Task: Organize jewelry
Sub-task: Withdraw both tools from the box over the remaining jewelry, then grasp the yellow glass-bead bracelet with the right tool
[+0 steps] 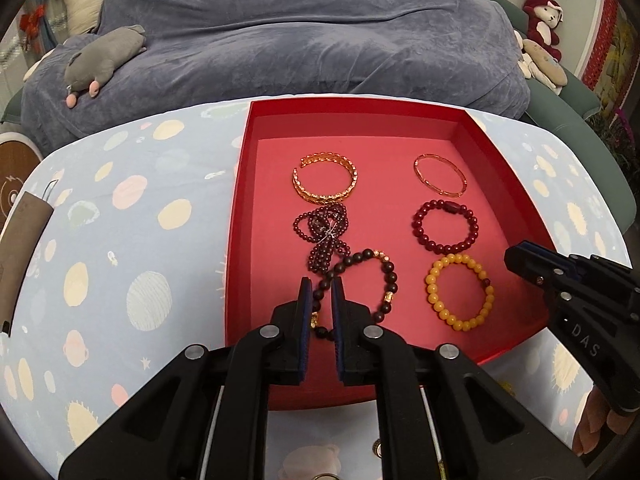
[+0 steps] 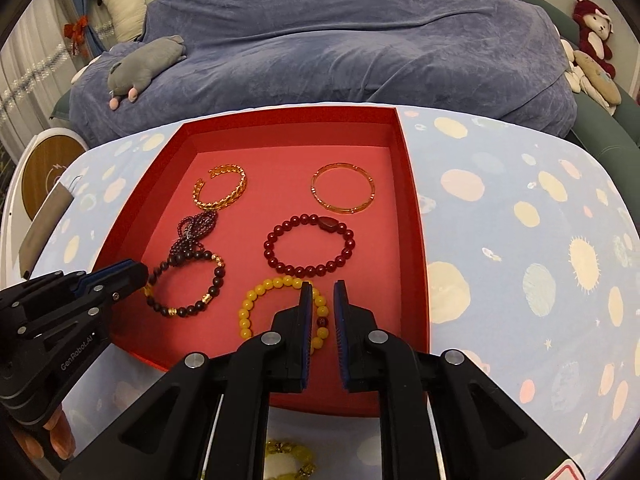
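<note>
Both grippers are hanging over the near end of the red tray (image 1: 500,152). Left gripper (image 1: 322,280) is straddling the near-left arc of the dark bead bracelet (image 1: 390,276), its jaws a narrow gap apart with beads between them; whether they are actually pinching the beads is not clear. Right gripper (image 2: 323,284) is sitting slightly parted over the right side of the yellow bead bracelet (image 2: 246,312), gripping nothing that can be seen.

Six pieces are lying in the tray in two columns of three, seemingly sorted by kind: two gold bangles (image 1: 326,178) at the far end, a tangled garnet strand (image 1: 324,232) and a red bead bracelet (image 1: 446,222) in the middle, dark and yellow ones nearest. One more yellowish piece (image 2: 290,456) is waiting on the spotted cloth (image 2: 520,208) outside
</note>
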